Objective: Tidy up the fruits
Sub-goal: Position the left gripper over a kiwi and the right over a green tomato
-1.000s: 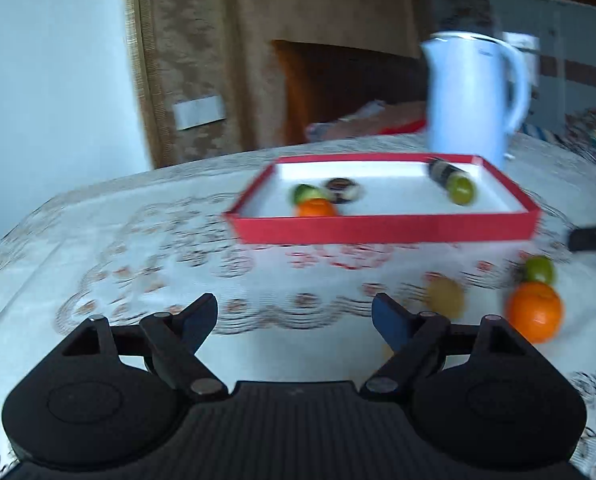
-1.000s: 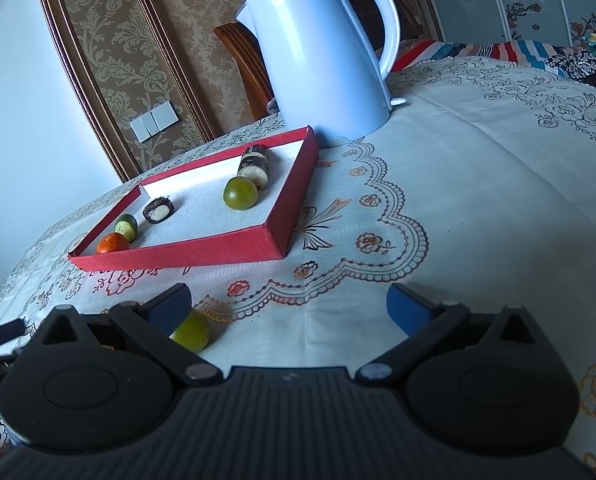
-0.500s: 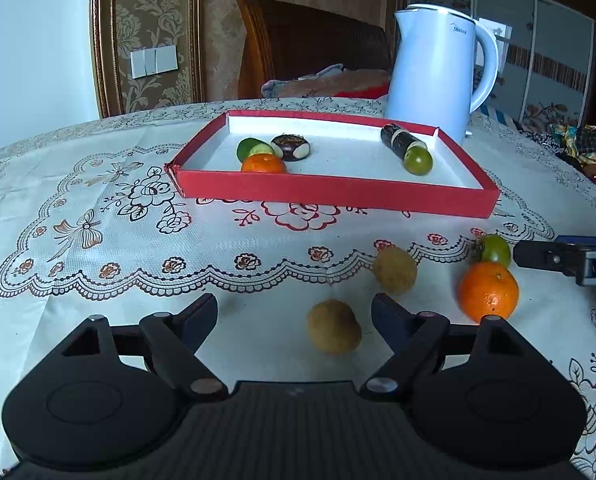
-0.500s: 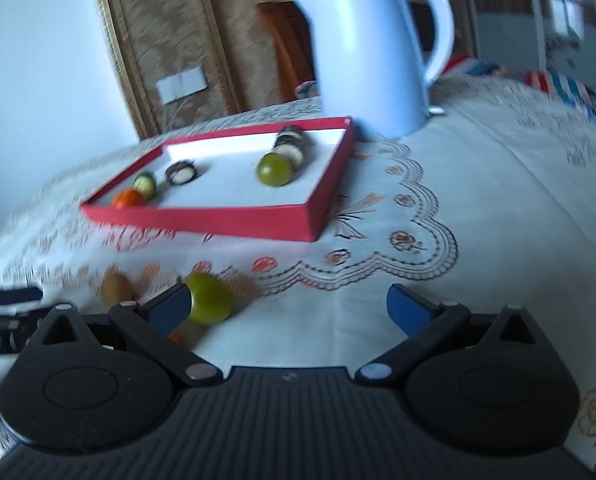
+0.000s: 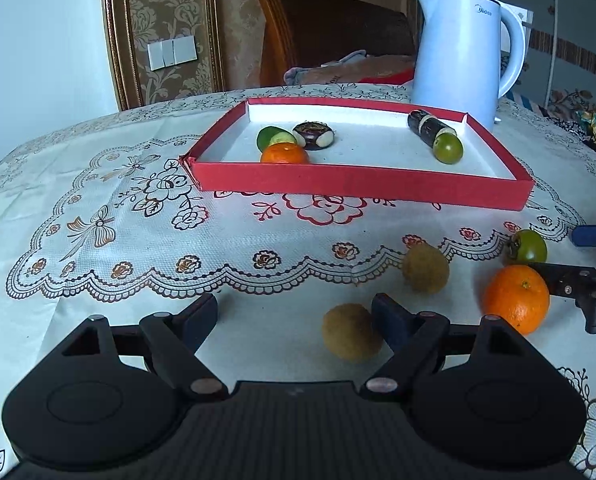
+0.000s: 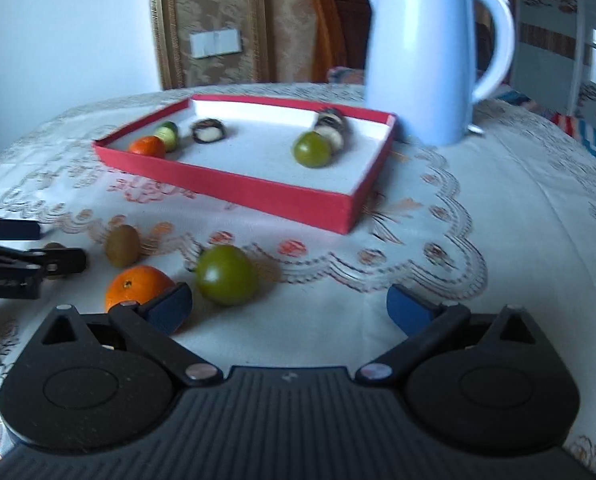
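Tablecloth [image 5: 98, 300] bare left, red tray [image 5: 357, 180] beyond

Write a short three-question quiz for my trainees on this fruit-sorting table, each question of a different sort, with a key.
1. True or false: the left gripper is shut on a fruit.
2. How many loose fruits lie on the tablecloth outside the red tray?
3. Which fruit lies nearest the right gripper? A) the big orange B) the green tomato C) the near kiwi

Key:
1. False: its jaws stand open, and the near kiwi lies just inside the right-hand finger, not pressed.
2. Four: two kiwis (the far kiwi), the big orange and the green tomato.
3. B: it lies just ahead of the open jaws.
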